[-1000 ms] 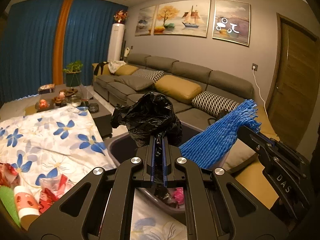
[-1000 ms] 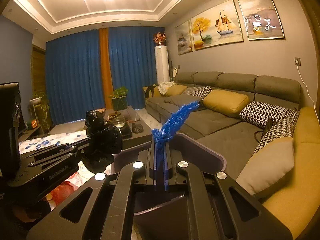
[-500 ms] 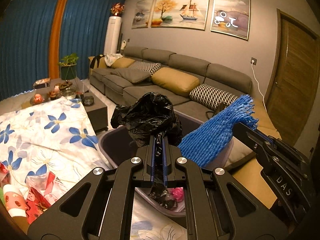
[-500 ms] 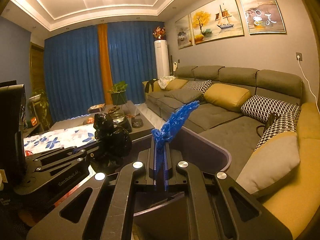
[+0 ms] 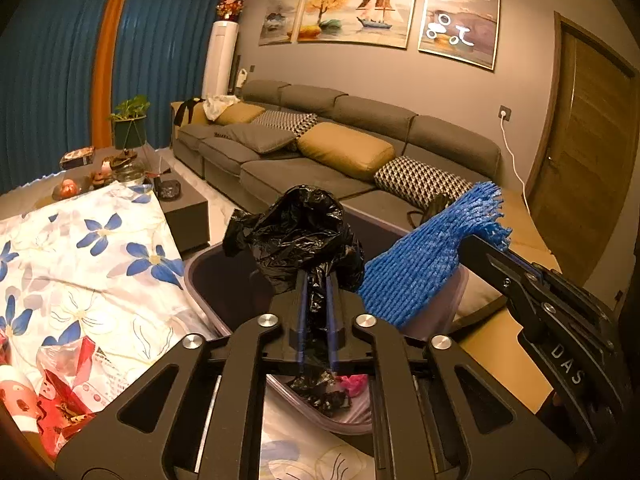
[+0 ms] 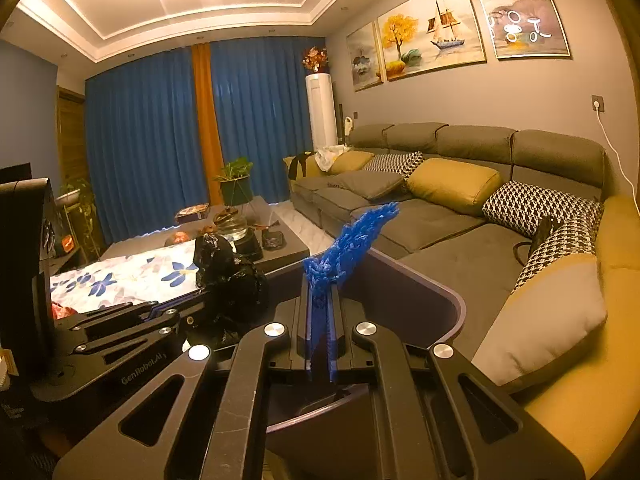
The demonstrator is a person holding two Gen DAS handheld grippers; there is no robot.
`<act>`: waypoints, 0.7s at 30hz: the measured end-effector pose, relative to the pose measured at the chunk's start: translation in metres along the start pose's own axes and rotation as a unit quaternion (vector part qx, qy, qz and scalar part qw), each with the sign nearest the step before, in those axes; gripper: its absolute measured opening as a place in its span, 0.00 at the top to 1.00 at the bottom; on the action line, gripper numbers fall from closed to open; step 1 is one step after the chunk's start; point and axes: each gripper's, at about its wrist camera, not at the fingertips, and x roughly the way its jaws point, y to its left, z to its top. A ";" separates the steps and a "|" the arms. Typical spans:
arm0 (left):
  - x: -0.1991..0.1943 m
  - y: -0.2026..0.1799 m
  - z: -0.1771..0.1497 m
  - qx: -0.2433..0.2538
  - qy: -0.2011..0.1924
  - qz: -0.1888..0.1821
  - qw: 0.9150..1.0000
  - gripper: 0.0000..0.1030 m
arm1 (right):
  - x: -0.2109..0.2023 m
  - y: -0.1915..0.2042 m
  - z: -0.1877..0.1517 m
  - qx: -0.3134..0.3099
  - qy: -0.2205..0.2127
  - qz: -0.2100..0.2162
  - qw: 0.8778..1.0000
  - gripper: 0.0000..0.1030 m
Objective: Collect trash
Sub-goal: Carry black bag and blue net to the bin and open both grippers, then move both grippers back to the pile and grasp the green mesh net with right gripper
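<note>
My left gripper (image 5: 316, 300) has a crumpled black bag (image 5: 296, 240) between its jaws, and they are opening. My right gripper (image 6: 322, 304) is squeezed tight on a blue foam net (image 6: 352, 240). Both hang over the gray bin (image 5: 208, 280) just under them. Deep inside the bin lie black scraps (image 5: 320, 394) and something pink (image 5: 354, 382).

black bag (image 5: 298, 236): glossy crinkled plastic
blue net (image 5: 420, 268): foam mesh, matt
bin (image 5: 216, 276): smooth plastic
sofa (image 5: 360, 168): matt cloth

Both wrist cameras look forward along their tongs, close above the bin (image 5: 208, 280), sharing the sofa (image 6: 440, 216).
</note>
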 end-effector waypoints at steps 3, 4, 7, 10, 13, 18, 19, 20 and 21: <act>-0.001 0.002 -0.001 -0.005 0.001 0.003 1.000 0.65 | 0.001 -0.001 0.000 -0.001 0.001 -0.001 1.000 0.92; -0.002 0.004 -0.001 -0.010 -0.001 0.007 1.000 0.50 | 0.001 -0.001 -0.001 -0.001 0.001 -0.002 1.000 0.90; -0.008 0.012 -0.001 -0.026 -0.009 0.017 0.999 0.38 | 0.001 -0.003 -0.001 0.003 0.002 -0.004 1.000 0.76; -0.017 0.022 -0.002 -0.040 -0.018 0.038 0.998 0.26 | 0.000 -0.003 -0.001 0.004 0.003 -0.005 1.000 0.74; -0.030 0.030 -0.004 -0.048 -0.029 0.064 0.996 0.19 | -0.004 -0.002 -0.002 0.005 0.000 -0.007 1.000 0.70; -0.055 0.037 -0.009 -0.046 -0.038 0.109 0.992 0.16 | -0.017 0.004 -0.003 0.007 -0.011 -0.010 1.000 0.58; -0.064 0.040 -0.012 -0.049 -0.039 0.120 0.991 0.15 | -0.020 0.006 -0.003 0.006 -0.013 -0.011 1.000 0.53; -0.069 0.043 -0.014 -0.052 -0.040 0.126 0.990 0.15 | -0.025 0.009 -0.004 0.004 -0.017 -0.011 1.000 0.48; -0.076 0.045 -0.016 -0.056 -0.041 0.133 0.989 0.15 | -0.028 0.012 -0.004 0.002 -0.022 -0.012 1.000 0.46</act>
